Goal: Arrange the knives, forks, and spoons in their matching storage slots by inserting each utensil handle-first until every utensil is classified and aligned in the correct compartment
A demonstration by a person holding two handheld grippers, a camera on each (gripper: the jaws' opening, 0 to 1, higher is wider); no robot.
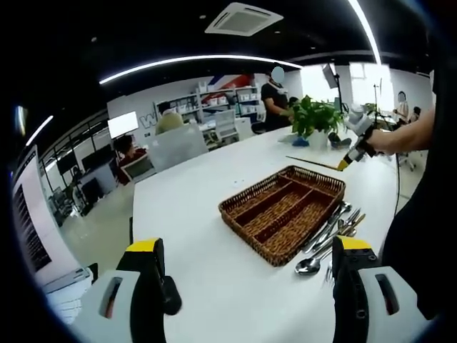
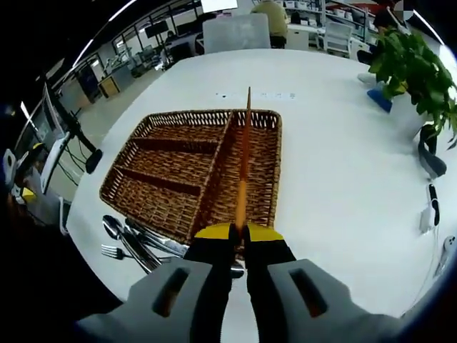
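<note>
Right tool (image 2: 239, 230) clamps knife (image 2: 243, 161) above basket (image 2: 128, 179); left tool (image 1: 246, 250) wide open, empty.

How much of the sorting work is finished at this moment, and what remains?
Nothing is sorted yet: every compartment of the brown woven wicker tray looks empty. In hand: the right gripper is shut on a long, thin orange-handled utensil held above the tray's long side compartment. Left to do: the pile of silver metal spoons and forks lies on the white table beside the tray. The left gripper is open.
</note>
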